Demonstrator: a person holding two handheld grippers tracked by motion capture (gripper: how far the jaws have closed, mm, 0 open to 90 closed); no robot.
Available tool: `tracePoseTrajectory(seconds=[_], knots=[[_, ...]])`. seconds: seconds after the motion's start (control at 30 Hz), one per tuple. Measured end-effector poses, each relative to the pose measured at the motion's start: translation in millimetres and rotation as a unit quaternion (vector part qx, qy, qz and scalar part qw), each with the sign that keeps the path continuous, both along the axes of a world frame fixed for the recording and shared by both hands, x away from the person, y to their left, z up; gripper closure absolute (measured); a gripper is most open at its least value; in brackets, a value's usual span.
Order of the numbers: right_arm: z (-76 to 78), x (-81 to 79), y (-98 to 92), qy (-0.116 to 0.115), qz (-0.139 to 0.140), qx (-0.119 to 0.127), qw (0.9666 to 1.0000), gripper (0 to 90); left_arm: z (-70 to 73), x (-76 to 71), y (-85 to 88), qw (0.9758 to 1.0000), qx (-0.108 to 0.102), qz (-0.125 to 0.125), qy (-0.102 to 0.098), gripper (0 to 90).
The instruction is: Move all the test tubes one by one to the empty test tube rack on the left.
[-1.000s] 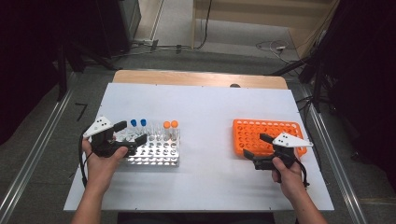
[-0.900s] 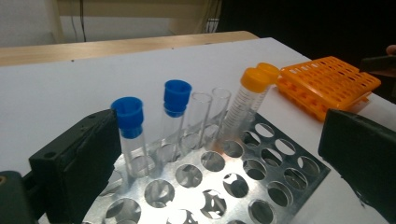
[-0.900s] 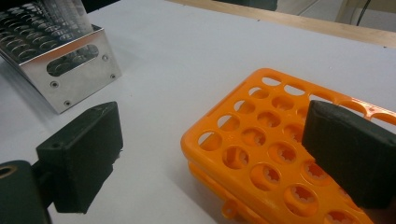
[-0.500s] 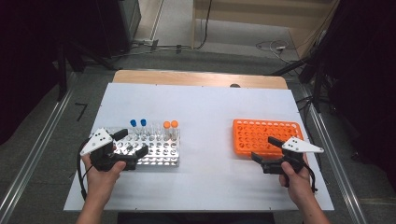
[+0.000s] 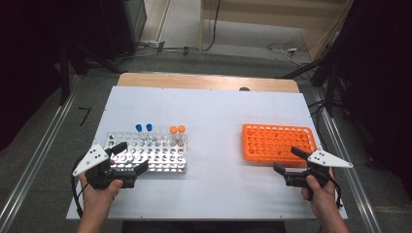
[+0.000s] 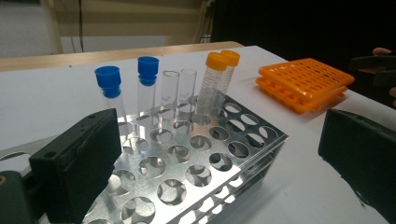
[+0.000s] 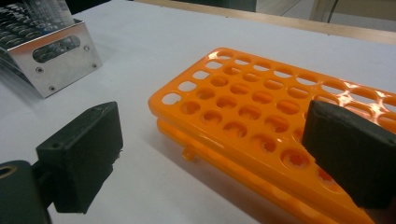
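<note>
Holding a hand-held gripper in each hand, I keep both low over the white worktop (image 5: pixel 214 116). My left hand-held gripper (image 5: pixel 127 158) has its jaws spread wide and grips nothing; it sits over the near left corner of the metal rack (image 5: pixel 160 155). In the left gripper view the rack (image 6: pixel 205 163) lies between the two black jaws. Along its far row stand two blue-capped tubes (image 6: pixel 108 88), two clear open tubes (image 6: pixel 170 93) and two orange-capped tubes (image 6: pixel 215 79). The orange-capped pair carry fine graduation marks, too small for me to read; I see no brand or label anywhere else.

My right hand-held gripper (image 5: pixel 291 161) is also wide open and empty, just at the near edge of the orange rack (image 5: pixel 277 141), whose holes are all vacant in the right gripper view (image 7: pixel 261 116).

The worktop has a wooden strip (image 5: pixel 204 81) along its far edge. Beyond it lie grey floor, loose cables (image 5: pixel 282 48) and dark equipment at both sides.
</note>
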State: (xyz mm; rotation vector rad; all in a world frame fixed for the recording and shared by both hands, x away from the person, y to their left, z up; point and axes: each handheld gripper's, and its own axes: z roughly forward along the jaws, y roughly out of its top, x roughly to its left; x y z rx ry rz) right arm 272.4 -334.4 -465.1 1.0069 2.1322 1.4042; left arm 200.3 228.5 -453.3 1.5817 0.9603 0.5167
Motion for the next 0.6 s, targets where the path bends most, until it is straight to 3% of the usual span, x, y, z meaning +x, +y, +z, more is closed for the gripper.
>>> tracePoseTrajectory(seconds=[0.3,0.6], knots=[[-3.8,-10.3,-26.5,-0.001,-0.016,0.006,0.9998,3.5,-3.2,-0.4,0.0,1.0,-0.007,-0.001,-0.001,0.0],[-8.3,-2.3,-34.9,-0.012,-0.024,0.01,0.9996,3.5,-7.0,2.8,-2.3,1.0,0.005,-0.002,-0.001,0.0]])
